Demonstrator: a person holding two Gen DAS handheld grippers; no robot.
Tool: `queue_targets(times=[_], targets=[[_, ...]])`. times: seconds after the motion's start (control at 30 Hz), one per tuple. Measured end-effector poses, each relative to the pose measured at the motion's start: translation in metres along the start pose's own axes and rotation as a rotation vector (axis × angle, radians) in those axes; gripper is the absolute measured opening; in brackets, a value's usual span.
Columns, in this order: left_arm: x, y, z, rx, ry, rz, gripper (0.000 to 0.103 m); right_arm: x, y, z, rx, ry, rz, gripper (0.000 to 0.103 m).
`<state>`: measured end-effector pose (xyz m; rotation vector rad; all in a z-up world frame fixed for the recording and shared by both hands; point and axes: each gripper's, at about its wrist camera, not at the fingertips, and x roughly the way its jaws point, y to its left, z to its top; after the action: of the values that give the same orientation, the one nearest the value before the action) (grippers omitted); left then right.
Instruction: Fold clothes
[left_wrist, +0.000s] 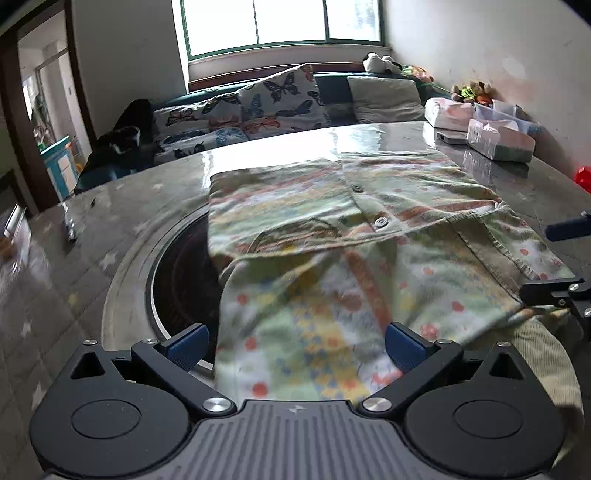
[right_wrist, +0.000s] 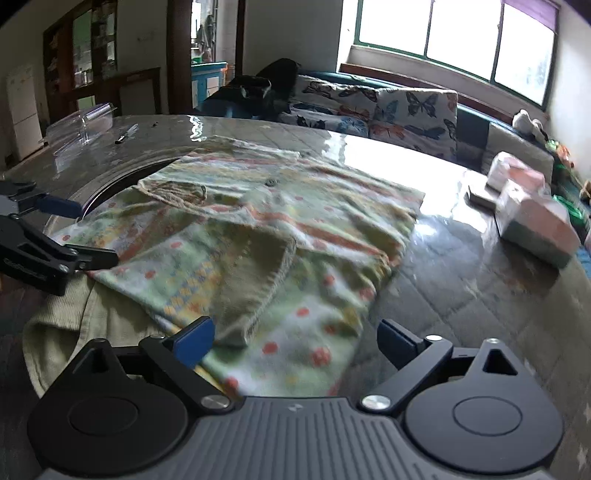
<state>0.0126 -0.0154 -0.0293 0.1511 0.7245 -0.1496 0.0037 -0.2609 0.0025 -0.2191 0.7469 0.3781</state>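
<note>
1. The patterned shirt (left_wrist: 332, 229) is spread out on the bench (left_wrist: 122, 221), buttons showing down the middle, with its near part folded up over itself. It partly covers a dark round opening (left_wrist: 184, 273) set into the benchtop.
2. A plain ribbed olive cloth (right_wrist: 62, 314) pokes out from under the shirt's near edge.
3. The left gripper (left_wrist: 295, 350) sits at the near edge with its jaws wide apart, the shirt's fabric lying between them, nothing clamped.
4. The right gripper (right_wrist: 295, 343) is the same deal: jaws apart, over the shirt's near right corner.
5. Far right on the bench there are a couple of tissue packs (left_wrist: 498, 142).
6. Far left in the right wrist view: a clear plastic container (right_wrist: 79, 122) and a pen (right_wrist: 125, 133).
7. Behind the bench is a sofa with butterfly cushions (left_wrist: 277, 99), under a window (left_wrist: 280, 22).
</note>
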Motion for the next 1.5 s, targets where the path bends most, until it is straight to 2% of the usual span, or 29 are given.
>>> queue_targets(times=[0.3, 0.43, 0.57, 0.77, 0.9, 1.2, 1.37, 1.5], targets=[[-0.021, 0.005, -0.014, 0.011, 0.003, 0.025, 0.103, -0.016, -0.009, -0.012, 0.039, -0.005, -0.007, 0.102], [-0.027, 0.008, -0.013, 0.006, -0.009, 0.032, 0.103, -0.017, -0.010, -0.003, 0.055, -0.057, -0.041, 0.103], [-0.024, 0.014, -0.014, -0.015, -0.005, 0.053, 0.103, -0.003, -0.014, -0.005, 0.063, -0.017, -0.061, 0.103], [-0.027, 0.022, -0.021, -0.019, 0.012, 0.053, 0.103, -0.015, -0.024, -0.017, 0.085, -0.006, -0.071, 0.103], [-0.038, 0.015, -0.025, 0.056, -0.006, 0.024, 0.103, -0.022, -0.030, -0.022, 0.085, -0.004, -0.097, 0.103], [-0.055, -0.011, -0.043, 0.276, -0.058, -0.034, 0.103, -0.017, -0.038, -0.030, 0.145, 0.005, -0.061, 0.103], [-0.061, -0.028, -0.047, 0.363, -0.111, -0.115, 0.103, -0.017, -0.038, -0.034, 0.147, -0.023, -0.059, 0.103], [-0.059, -0.044, -0.050, 0.440, -0.146, -0.146, 0.103, -0.019, -0.037, -0.039, 0.149, -0.056, -0.061, 0.103]])
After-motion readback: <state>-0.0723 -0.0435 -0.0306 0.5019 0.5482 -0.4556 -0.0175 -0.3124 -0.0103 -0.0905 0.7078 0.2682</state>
